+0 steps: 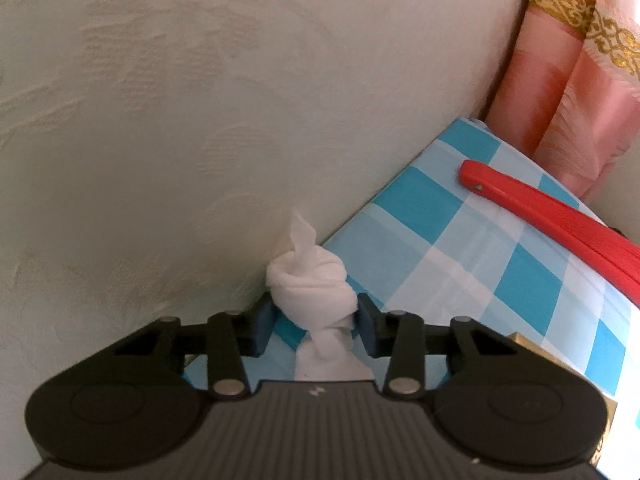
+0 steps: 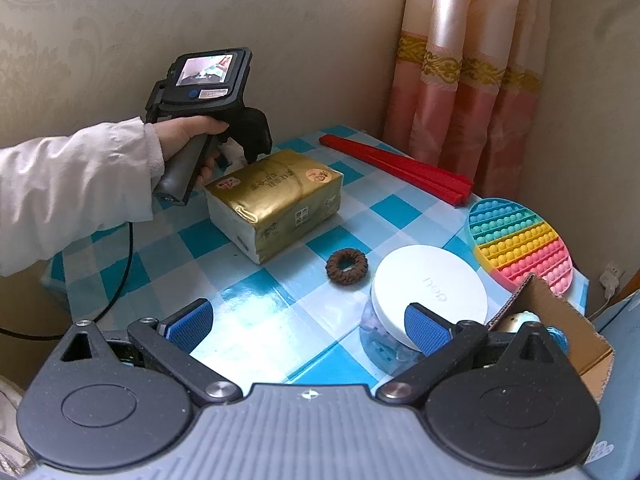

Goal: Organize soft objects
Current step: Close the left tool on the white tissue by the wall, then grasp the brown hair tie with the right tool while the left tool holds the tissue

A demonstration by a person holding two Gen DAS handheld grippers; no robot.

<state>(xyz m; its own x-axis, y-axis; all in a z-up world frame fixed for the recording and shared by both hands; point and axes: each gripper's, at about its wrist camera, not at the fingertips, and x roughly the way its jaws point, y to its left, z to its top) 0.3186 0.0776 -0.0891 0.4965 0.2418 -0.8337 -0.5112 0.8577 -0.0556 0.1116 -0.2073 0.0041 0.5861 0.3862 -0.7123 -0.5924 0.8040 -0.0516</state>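
left gripper [image 1: 316,320]: clamps white cloth [image 1: 310,280] | right gripper [image 2: 310,320]: wide | scrunchie [image 2: 346,266]: right view only

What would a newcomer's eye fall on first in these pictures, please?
Probably the knotted white cloth pinched in the left gripper near the wall, above the blue checked tablecloth. Next, the gold tissue pack mid-table, with the rainbow pop toy at the right edge and the red folded fan behind.

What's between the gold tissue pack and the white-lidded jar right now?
In the right wrist view, only the brown hair scrunchie lies between the gold tissue pack and the white-lidded jar, on checkered tablecloth.
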